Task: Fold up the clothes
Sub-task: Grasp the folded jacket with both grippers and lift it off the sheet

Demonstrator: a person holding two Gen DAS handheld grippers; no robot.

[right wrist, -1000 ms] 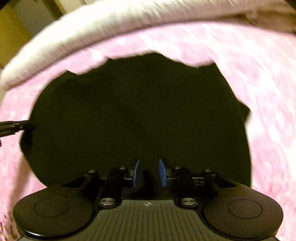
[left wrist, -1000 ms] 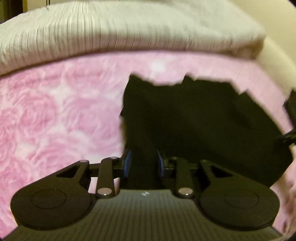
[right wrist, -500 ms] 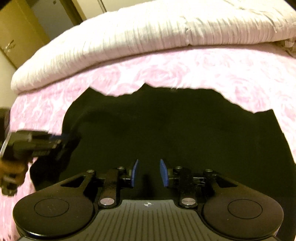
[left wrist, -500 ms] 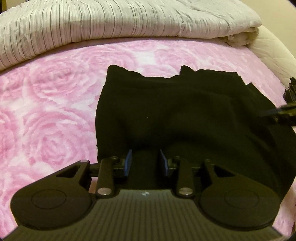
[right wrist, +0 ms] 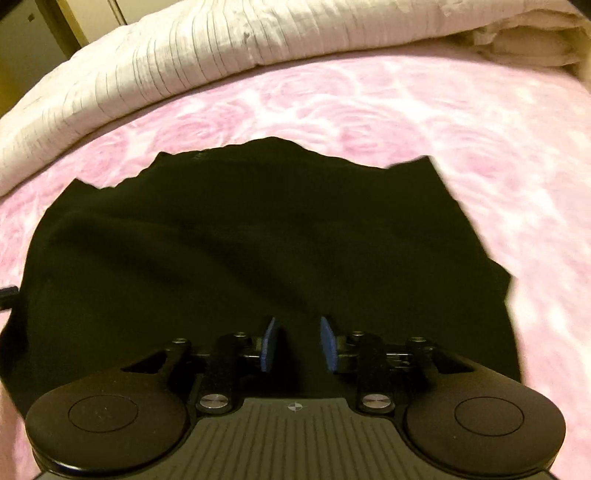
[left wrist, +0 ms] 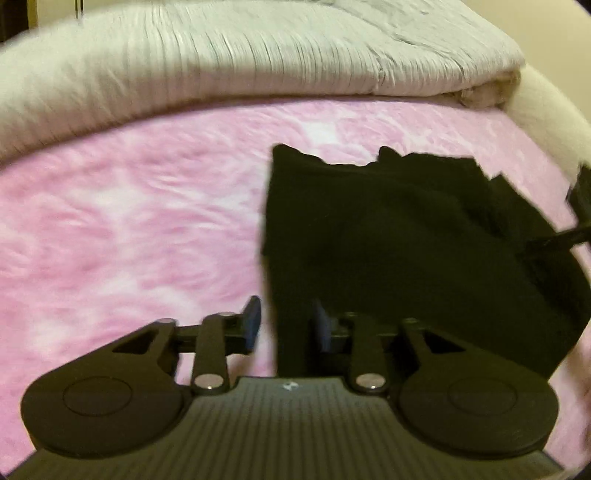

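Note:
A black garment lies spread on the pink bedspread, with a jagged far edge. My left gripper is at its near left corner. A strip of the black cloth runs between the jaws, and the left pad stands clear of it over pink sheet. In the right wrist view the garment fills the middle. My right gripper hovers low over its near part with jaws opening; dark cloth lies between the blue pads, which do not press on it. The right gripper's tip shows at the cloth's right side.
The pink rose-patterned bedspread stretches wide to the left of the garment. A folded white ribbed duvet lies along the far side. The cream bed edge curves at the right. A cupboard door stands beyond the bed.
Both grippers' jaws stand wider than a second ago. My left gripper has shifted left to the garment's left edge. The garment's far edge has settled flatter on the bed.

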